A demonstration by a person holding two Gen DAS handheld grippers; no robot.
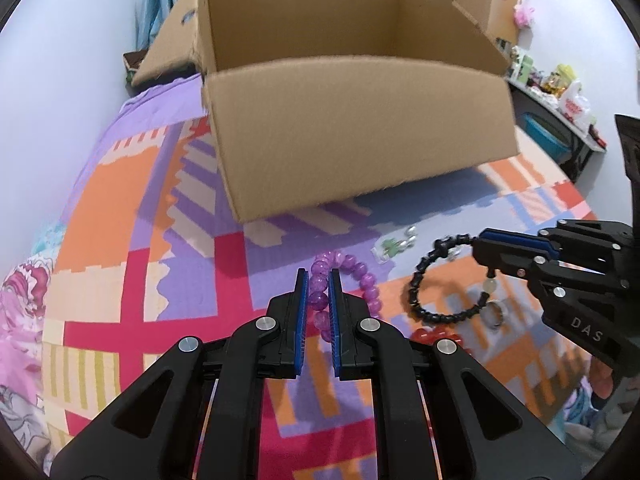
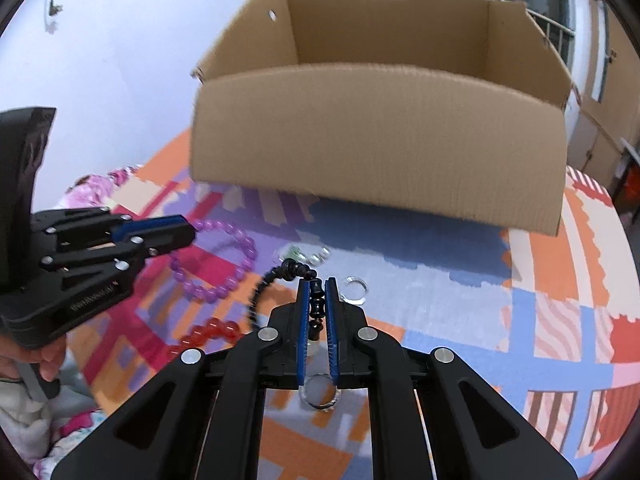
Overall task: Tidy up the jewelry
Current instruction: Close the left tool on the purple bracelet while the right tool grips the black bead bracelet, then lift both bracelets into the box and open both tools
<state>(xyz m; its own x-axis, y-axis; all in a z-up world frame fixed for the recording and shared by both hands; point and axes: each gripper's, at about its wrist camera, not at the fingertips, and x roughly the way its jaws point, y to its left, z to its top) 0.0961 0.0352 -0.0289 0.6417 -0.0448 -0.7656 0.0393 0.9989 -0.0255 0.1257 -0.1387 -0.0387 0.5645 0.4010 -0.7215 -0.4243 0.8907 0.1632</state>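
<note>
The left gripper [image 1: 319, 280] pointed down toward the bed [image 1: 120, 208], its fingers [image 1: 301, 300] pinched on the purple bracelet [image 1: 362, 276] at lower centre. The right gripper [image 2: 319, 288] angled down likewise, fingers [image 2: 331, 308] clamped on the black bracelet [image 2: 260, 292]. Both stood just before the cardboard box [image 1: 352, 128].

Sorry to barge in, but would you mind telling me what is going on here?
A person is sorting jewelry on a patchwork bedspread, with a gripper in each hand. The left gripper is shut on a purple bead bracelet, and the right gripper is shut on a black bead bracelet. An open cardboard box sits just beyond them. A red bracelet, two rings and a small green piece lie loose on the bedspread.
</note>
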